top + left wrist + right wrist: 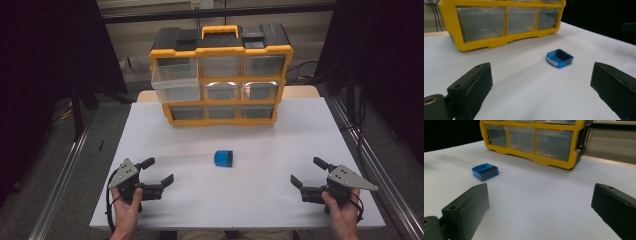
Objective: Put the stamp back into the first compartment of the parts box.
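Nothing has been picked up yet. The left tool (156, 171) and the right tool (307, 173) are both held wide apart and hold nothing, low on the white worktop (260, 200) at 7 and 5 o'clock. A small blue box (223, 158) is seen near the middle, well apart from both. Its long side seems to run from 9 to 3 o'clock, with its open side turned toward 12. At 12 o'clock the yellow drawer case (221, 75) stands, with its top-left drawer (175, 80) pulled out. Probably the box is meant to be put in there.

A white counter (300, 130) is flanked by grey floor (60, 165) at 9 and metal rails (372, 165) at 3 o'clock, with dark surroundings beyond.
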